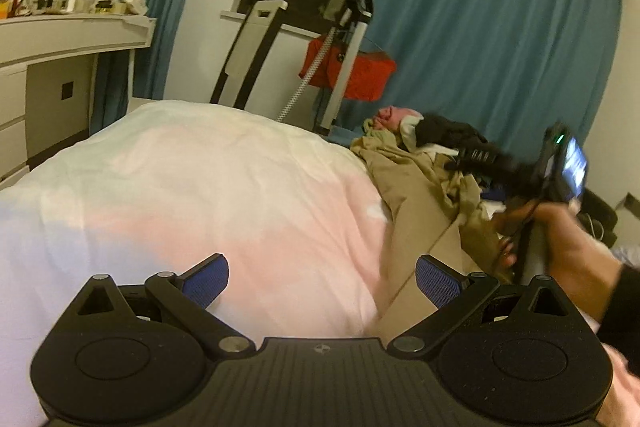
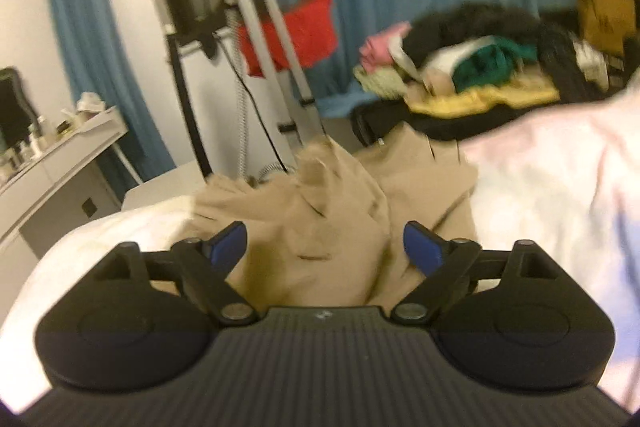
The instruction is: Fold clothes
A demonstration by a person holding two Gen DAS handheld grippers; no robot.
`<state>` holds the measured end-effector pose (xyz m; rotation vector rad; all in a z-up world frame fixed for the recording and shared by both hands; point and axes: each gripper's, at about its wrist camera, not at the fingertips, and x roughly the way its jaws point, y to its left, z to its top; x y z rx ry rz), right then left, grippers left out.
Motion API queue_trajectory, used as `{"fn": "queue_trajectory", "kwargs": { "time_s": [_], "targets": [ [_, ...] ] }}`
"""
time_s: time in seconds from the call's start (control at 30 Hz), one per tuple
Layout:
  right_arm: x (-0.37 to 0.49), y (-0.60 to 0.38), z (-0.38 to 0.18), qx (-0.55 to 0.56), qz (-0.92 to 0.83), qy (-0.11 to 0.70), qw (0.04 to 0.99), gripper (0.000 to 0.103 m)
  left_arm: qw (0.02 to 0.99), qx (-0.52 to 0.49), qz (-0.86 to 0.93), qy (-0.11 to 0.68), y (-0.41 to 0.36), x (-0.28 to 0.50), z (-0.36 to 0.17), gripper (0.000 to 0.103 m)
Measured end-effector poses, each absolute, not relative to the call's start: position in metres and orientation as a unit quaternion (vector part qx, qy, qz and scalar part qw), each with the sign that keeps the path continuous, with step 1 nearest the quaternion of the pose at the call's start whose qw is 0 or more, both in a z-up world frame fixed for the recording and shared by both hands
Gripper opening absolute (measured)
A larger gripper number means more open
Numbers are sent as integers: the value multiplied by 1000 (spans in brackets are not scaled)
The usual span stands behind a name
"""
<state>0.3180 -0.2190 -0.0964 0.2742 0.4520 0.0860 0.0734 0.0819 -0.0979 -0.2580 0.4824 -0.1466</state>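
A crumpled beige garment lies on the right side of the white and pink bed cover. My left gripper is open and empty, hovering over the bed cover to the left of the garment. The right gripper device shows in the left wrist view, held in a hand above the garment. In the blurred right wrist view my right gripper is open, directly over the beige garment, with nothing between the blue pads.
A pile of mixed clothes lies beyond the beige garment. A garment steamer stand with a red item stands before blue curtains. A white dressing table with bottles is at the left.
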Motion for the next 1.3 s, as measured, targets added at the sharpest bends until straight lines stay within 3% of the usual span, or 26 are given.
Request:
{"fn": "queue_trajectory", "kwargs": {
  "time_s": [0.27,0.57,0.93,1.1,1.2,1.27,1.3],
  "targets": [
    [194,-208,-45,134,92,224,961,86,958,-127,-103,237,74,54,-85,101],
    [35,-211,-43,159,97,272,944,86,939,-189,-127,258,90,6,-58,97],
    [-21,-233,-64,223,70,292,927,86,880,-316,-65,349,140,-4,-89,88],
    [-33,-244,-73,252,54,299,919,86,841,-361,-10,402,159,3,-115,70],
    [-38,-252,-77,269,46,301,914,86,839,-366,-1,403,163,2,-118,67],
    [-39,-255,-79,276,41,303,911,86,842,-349,10,412,160,1,-118,38],
    [-40,-256,-80,279,39,304,910,86,844,-336,14,418,157,1,-119,31]
  ]
}}
